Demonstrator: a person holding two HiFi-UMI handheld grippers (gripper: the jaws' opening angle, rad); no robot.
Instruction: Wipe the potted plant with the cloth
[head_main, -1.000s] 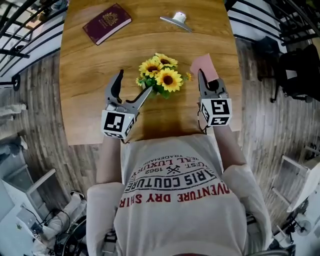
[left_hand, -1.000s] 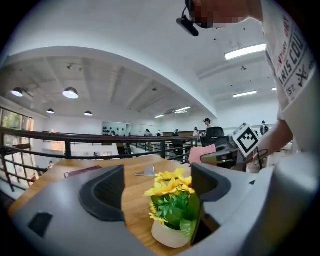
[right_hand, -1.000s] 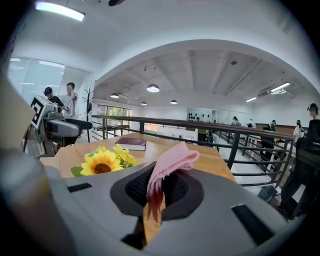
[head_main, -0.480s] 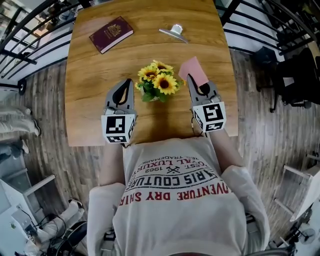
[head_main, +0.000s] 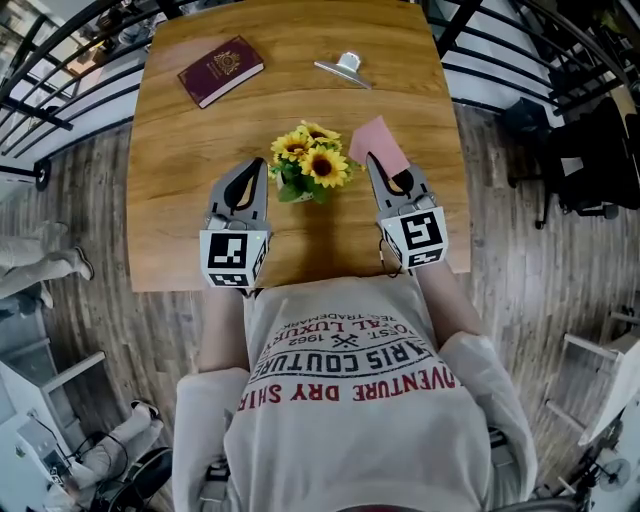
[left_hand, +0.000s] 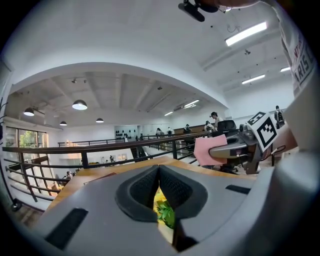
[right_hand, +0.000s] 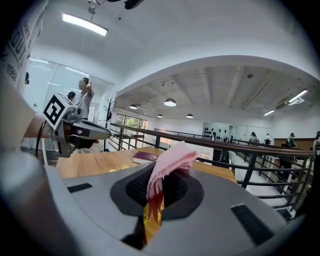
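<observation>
**Readable print: only your T-shirt**

Your T-shirt (head_main: 350, 385) carries the only legible words, and they appear upside down in the head view. The red line reads "DVENTURE DRY SHIR", cut off at both ends. The dark line farther out reads "ARIS COUTURE", its start hidden by a fold. Beyond that you can make out "REAL LUXURY" and "1962"; the smallest arc of letters is too fine to read.

The dark red passport (head_main: 221, 70) at the far left has a gold emblem, but its lettering is too small to read.

Each gripper cube bears black-and-white square markers (head_main: 228, 250) (head_main: 422, 229), without letters.
</observation>
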